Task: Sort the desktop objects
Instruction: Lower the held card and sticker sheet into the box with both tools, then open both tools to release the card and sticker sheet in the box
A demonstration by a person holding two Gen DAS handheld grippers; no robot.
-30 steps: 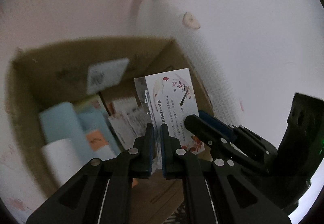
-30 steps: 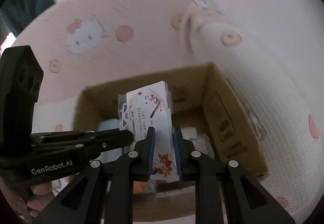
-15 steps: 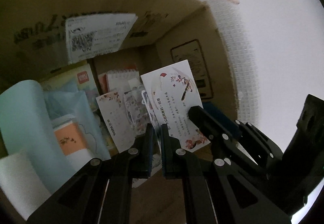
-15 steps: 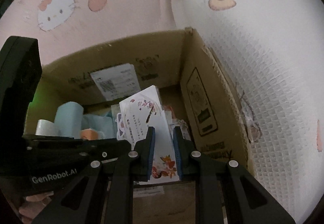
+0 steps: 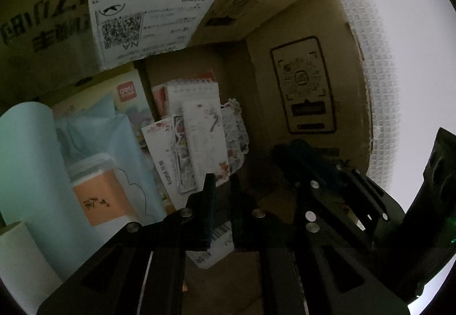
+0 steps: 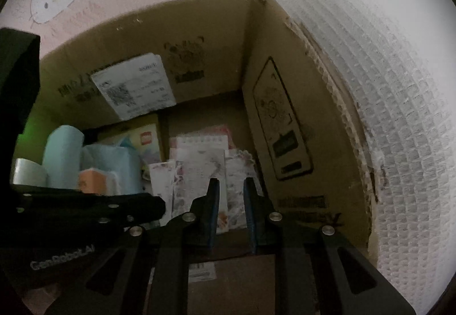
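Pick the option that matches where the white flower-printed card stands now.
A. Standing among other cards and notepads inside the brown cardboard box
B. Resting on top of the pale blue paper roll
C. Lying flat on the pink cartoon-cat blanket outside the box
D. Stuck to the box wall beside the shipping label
A: the white flower-printed card stands upright among the other cards inside the brown cardboard box, ahead of the left gripper.

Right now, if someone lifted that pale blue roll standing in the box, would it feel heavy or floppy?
Probably light: the pale blue roll looks like rolled paper. Squeezed hard, it would likely crease. Standing on end in the cardboard box, it may tip, then roll.
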